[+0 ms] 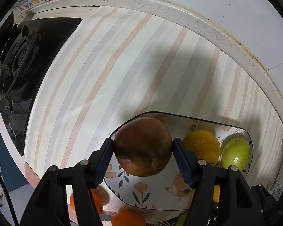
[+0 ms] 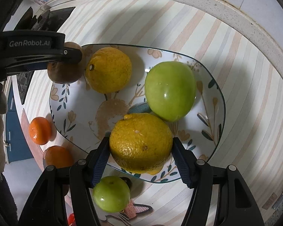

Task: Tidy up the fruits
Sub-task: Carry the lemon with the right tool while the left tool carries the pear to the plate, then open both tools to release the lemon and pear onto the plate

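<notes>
Above plate (image 2: 217,86), both grippers downward.

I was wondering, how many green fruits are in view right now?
2: a large green fruit on the plate, a smaller green fruit on the counter beside it. Others may be hidden.

I'm in a home kitchen. Black gas hob burner (image 1: 18,60) set into a pale speckled stone counter w/ raised back edge (image 1: 179,13), striped mat (image 1: 122,66) over the worktop, floral plate (image 2: 213,94) of fruit, blue cabinet fronts (image 2: 13,131) below.
</notes>
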